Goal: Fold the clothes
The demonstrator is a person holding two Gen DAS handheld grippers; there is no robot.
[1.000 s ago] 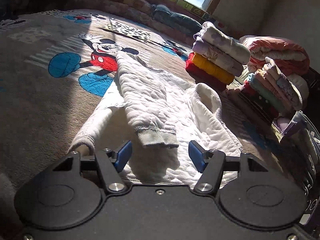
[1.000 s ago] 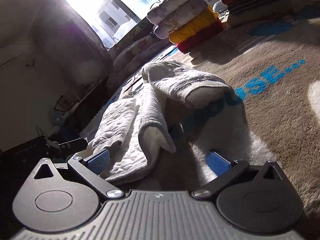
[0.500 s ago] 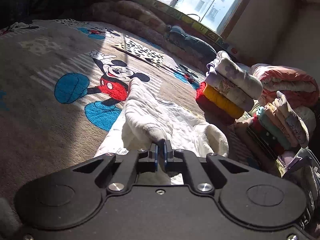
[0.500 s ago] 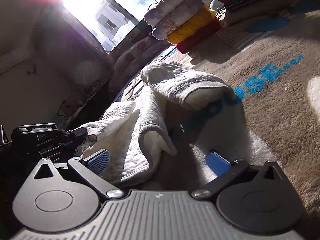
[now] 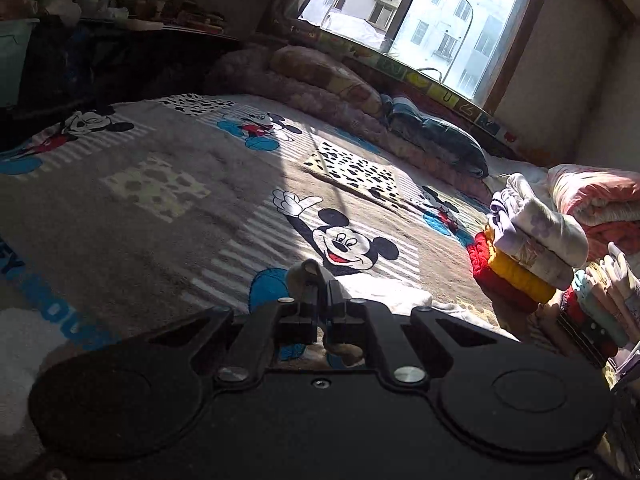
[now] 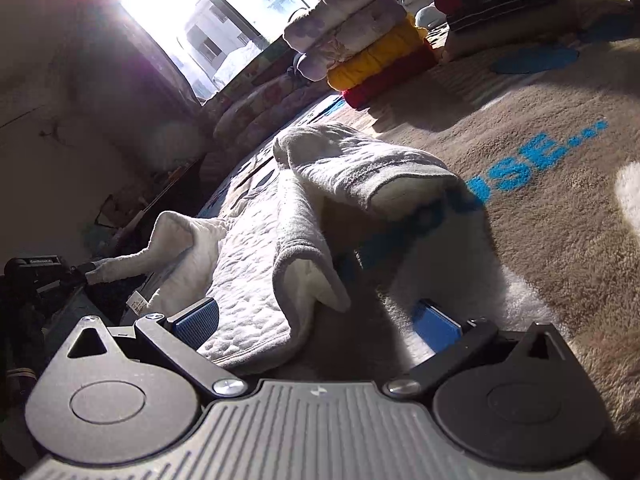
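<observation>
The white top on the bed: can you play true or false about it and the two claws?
1. The left claw is shut on the sleeve of the white top. True.
2. The right claw is squeezing the top. False: its pads are wide apart, with the hem lying between them.
3. The folded stack has a red piece at the bottom. True.
4. The top lies on a plain green blanket. False: the blanket is brown-grey with cartoon mice.
5. The top is folded and on the stack. False: it lies rumpled on the blanket.
</observation>
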